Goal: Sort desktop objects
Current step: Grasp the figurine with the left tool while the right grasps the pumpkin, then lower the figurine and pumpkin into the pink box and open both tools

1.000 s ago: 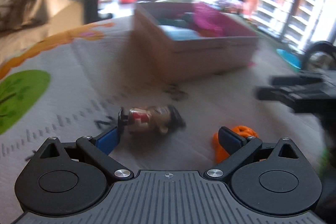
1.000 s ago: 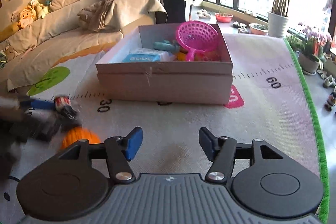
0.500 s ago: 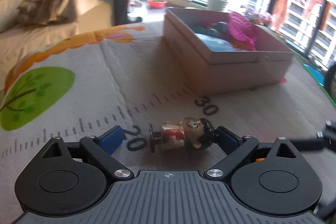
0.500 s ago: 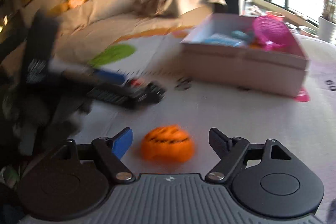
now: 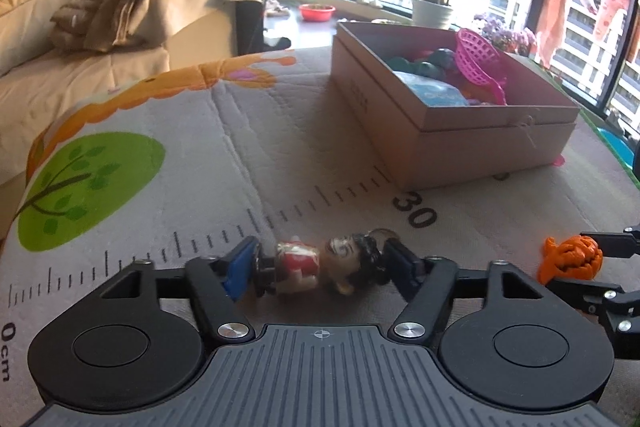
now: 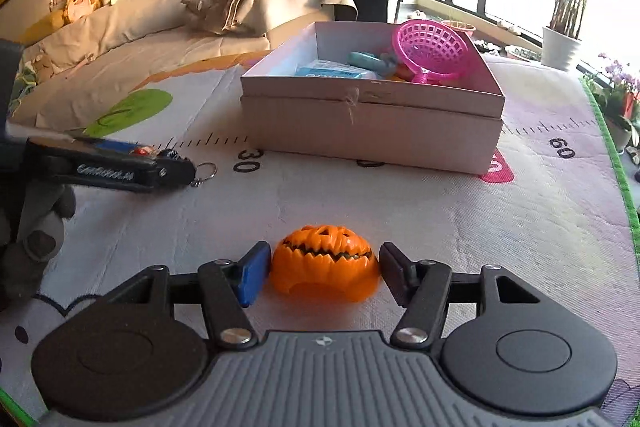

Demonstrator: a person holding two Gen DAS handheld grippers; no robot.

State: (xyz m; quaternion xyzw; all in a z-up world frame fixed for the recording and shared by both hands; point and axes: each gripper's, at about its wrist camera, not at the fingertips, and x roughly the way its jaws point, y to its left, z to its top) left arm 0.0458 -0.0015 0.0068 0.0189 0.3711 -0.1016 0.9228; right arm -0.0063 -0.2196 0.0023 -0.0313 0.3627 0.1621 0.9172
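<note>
A small doll figure keychain (image 5: 320, 265) with black hair and a red top lies on its side on the play mat. My left gripper (image 5: 320, 267) is open with its jaws around the doll, close to both ends. An orange jack-o'-lantern toy (image 6: 325, 258) sits on the mat between the jaws of my right gripper (image 6: 322, 273), which is open; the jaws stand just beside it. The pumpkin also shows in the left wrist view (image 5: 571, 258). My left gripper shows at the left of the right wrist view (image 6: 120, 169), with the keychain ring (image 6: 206, 171) sticking out.
A cardboard box (image 6: 372, 131) stands beyond on the mat, holding a pink basket (image 6: 432, 49), a blue packet and other toys; it also shows in the left wrist view (image 5: 472, 143). A sofa (image 6: 160, 15) with blankets and plush toys lies behind. Plant pots stand by the windows.
Both grippers have moved forward and down to the mat. The doll now lies between my left jaws and the pumpkin between my right jaws. Both pairs of jaws have narrowed slightly.
</note>
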